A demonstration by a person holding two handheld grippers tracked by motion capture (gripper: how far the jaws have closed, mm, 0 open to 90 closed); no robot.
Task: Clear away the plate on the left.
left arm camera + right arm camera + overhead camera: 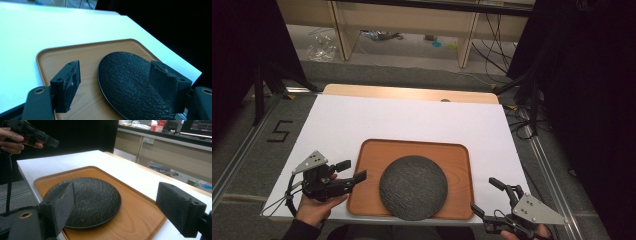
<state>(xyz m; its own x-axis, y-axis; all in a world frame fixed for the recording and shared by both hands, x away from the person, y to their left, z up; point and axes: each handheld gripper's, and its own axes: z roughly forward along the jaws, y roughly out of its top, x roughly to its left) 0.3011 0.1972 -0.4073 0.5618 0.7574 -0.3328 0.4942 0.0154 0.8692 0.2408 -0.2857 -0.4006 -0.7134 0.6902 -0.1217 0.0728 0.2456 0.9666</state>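
A dark, rough-textured round plate (413, 187) lies on an orange-brown wooden tray (412, 148) at the front middle of the white table top. My left gripper (355, 169) hovers just off the tray's left edge, open, with nothing between its pads. In the left gripper view the jaws (115, 72) stand wide apart above the plate (127, 82) and tray (75, 51). At the front right corner my right gripper (482, 194) is open and empty. Its jaws (117, 195) frame the plate (95, 197) on the tray (140, 212), and the left gripper (37, 136) appears far off in a hand.
The white board (412, 117) covers a wooden table whose back edge (412, 92) shows. Metal rails run along both sides. A black "5" mark (279, 131) is on the floor at left. Black curtains, cables and shelf legs stand behind.
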